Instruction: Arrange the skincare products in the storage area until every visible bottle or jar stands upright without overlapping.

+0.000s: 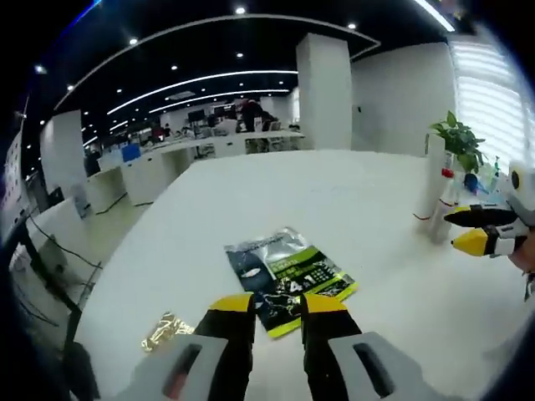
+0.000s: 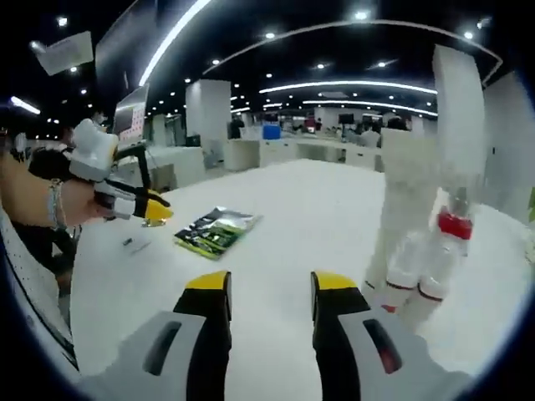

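Left gripper view: our left gripper (image 1: pixel 277 313) has fingers narrowly parted, empty, above a sachet (image 1: pixel 290 278) on the table (image 1: pixel 351 200). Right gripper (image 2: pixel 270 294) too — bottles (image 2: pixel 435 259) upright; sachet prob. left.

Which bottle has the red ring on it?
The tallest clear bottle, standing farthest right in the right gripper view. The two shorter clear bottles beside it have no such red band.
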The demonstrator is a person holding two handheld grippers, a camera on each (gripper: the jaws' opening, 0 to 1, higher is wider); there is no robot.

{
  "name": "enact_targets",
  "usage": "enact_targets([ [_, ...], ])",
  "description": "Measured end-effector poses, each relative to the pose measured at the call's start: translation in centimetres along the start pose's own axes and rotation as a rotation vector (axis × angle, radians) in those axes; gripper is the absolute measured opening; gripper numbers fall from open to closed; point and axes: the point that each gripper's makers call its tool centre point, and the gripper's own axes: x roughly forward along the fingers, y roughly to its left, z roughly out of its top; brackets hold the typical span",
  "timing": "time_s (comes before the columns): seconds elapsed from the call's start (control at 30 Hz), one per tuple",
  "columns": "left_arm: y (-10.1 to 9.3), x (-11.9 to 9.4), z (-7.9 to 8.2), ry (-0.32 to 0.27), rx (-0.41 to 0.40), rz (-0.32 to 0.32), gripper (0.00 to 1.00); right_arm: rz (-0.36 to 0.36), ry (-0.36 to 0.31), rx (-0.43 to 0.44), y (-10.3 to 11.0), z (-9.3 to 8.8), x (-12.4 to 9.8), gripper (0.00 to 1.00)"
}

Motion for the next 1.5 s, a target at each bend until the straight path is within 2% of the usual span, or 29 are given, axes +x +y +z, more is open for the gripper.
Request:
enact_targets([
  [0.07,0.5,0.4,-0.4,0.02,0.017,0.016,0.21,0.063,0.022,-0.016,1.6,-0.1,1.3,0.38],
  [0.1,0.6,0.6,-0.5,0.023,0.023,0.017,0.21,0.118,0.041,0.006,2.7,-0.3,2.4,0.38],
  [0.2,0.9,1.7,-0.8,0.056,0.02,0.008,0.21,0.181,0.075,0.051,3.6,-0.2,4.7,0.39],
  [0.27,1.1,2.4,-0.8,0.068,0.011,-0.002,0.21,0.19,0.077,0.073,3.3,0.4,6.3,0.39],
  [0.33,1.3,3.1,-0.7,0.072,-0.011,-0.011,0.21,0.203,0.085,0.133,3.1,0.9,8.1,0.38],
  [0.37,1.4,3.8,-1.0,0.103,-0.054,-0.027,0.21,0.217,0.096,0.157,3.2,1.1,9.2,0.38],
  [0.4,1.5,4.2,-1.0,0.11,-0.052,-0.03,0.21,0.234,0.105,0.182,3.4,1.2,10.0,0.39],
  [0.47,1.6,4.6,-1.1,0.122,-0.046,-0.039,0.21,0.235,0.154,0.19,3.5,0.7,12.0,0.4],
  [0.63,2.1,5.9,-1.5,0.163,-0.063,-0.036,0.21,0.24,0.218,0.178,3.9,0.0,14.1,0.39],
  [0.7,2.1,6.5,-2.2,0.204,-0.046,-0.05,0.21,0.223,0.287,0.214,3.6,-1.0,15.4,0.39],
  [0.9,1.9,6.7,-2.0,0.22,-0.045,-0.077,0.19,0.223,0.338,0.206,3.7,-1.2,16.5,0.35],
  [1.0,1.8,7.0,-2.0,0.234,-0.024,-0.091,0.15,0.237,0.366,0.23,4.3,-1.2,16.8,0.27],
  [1.07,1.2,7.2,-2.1,0.26,-0.013,-0.136,0.12,0.256,0.364,0.233,4.7,-0.9,16.9,0.21],
  [1.1,1.5,7.5,-2.1,0.263,-0.006,-0.114,0.11,0.234,0.369,0.238,4.6,-0.8,16.7,0.19],
  [1.17,1.7,7.5,-2.2,0.269,0.002,-0.117,0.09,0.283,0.371,0.296,5.6,-0.7,16.6,0.1],
  [1.2,1.9,7.8,-2.2,0.271,-0.032,-0.116,0.07,0.294,0.37,0.376,6.1,-0.5,16.3,0.1],
  [1.23,1.9,7.6,-2.1,0.267,-0.045,-0.118,0.06,0.3,0.352,0.404,6.2,-0.2,16.2,0.1],
  [1.27,1.9,7.7,-2.1,0.269,-0.096,-0.13,0.05,0.307,0.357,0.424,6.3,-0.4,15.9,0.09],
  [1.33,2.1,7.6,-2.1,0.264,-0.12,-0.147,0.04,0.319,0.358,0.429,6.4,-0.4,15.7,0.08],
  [1.37,2.1,7.5,-2.0,0.26,-0.123,-0.15,0.04,0.323,0.356,0.424,6.5,-0.3,15.4,0.05],
  [1.4,2.1,7.6,-2.0,0.254,-0.131,-0.158,0.04,0.364,0.382,0.376,7.2,-0.9,15.3,0.03],
  [1.43,1.9,7.5,-2.0,0.25,-0.133,-0.162,0.04,0.371,0.348,0.326,7.3,-0.3,15.2,0.02],
  [1.47,1.9,7.6,-2.0,0.248,-0.134,-0.166,0.04,0.362,0.354,0.285,7.2,-0.5,15.3,0.02],
  [1.5,1.9,7.5,-2.1,0.244,-0.134,-0.168,0.04,0.36,0.33,0.162,7.1,-0.2,15.0,0.02],
])
